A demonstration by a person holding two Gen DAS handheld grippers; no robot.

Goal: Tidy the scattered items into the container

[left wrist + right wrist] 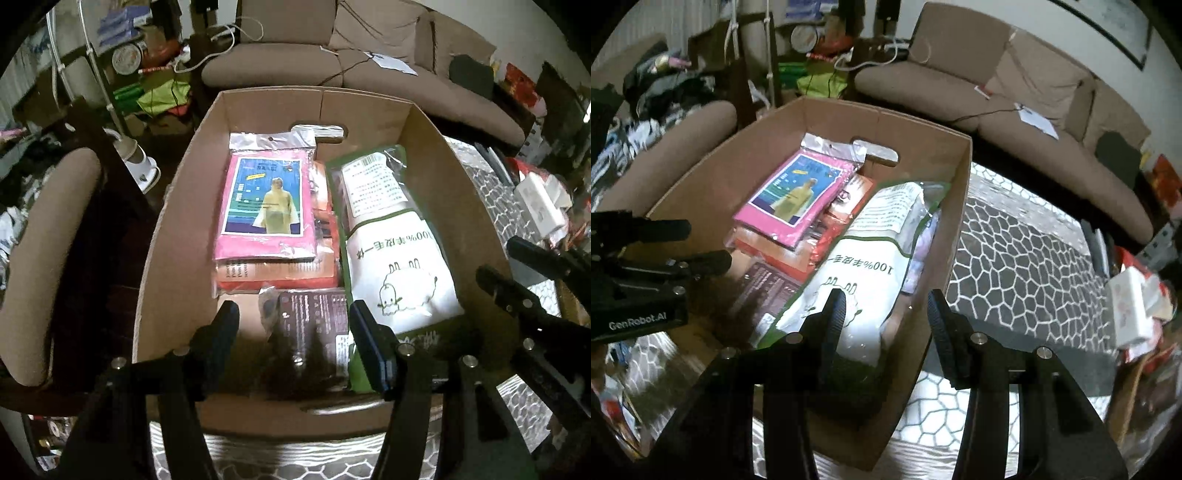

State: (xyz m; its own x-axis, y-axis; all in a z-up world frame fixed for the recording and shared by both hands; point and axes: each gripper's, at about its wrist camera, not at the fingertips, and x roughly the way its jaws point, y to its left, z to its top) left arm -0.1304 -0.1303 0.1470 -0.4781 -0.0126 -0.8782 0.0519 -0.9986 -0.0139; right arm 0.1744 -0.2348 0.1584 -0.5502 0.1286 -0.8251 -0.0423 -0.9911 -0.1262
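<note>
The cardboard box (177, 236) holds the pink raincoat pack (266, 206) at 12 o'clock and the white sheep bag (399, 266) at 3: soft, slippery film, probably light; pinch an edge. The left gripper (293, 332) and right gripper (886, 317) hang apart, empty.

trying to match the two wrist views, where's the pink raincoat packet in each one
Left wrist view: the flat pink plastic raincoat packet lies upper centre, atop an orange pack inside the brown cardboard box.
Right wrist view: the same packet sits left of centre, tilted, in the box.
Shared landmark: the white bag with a sheep drawing, just right of the packet in both.
</note>
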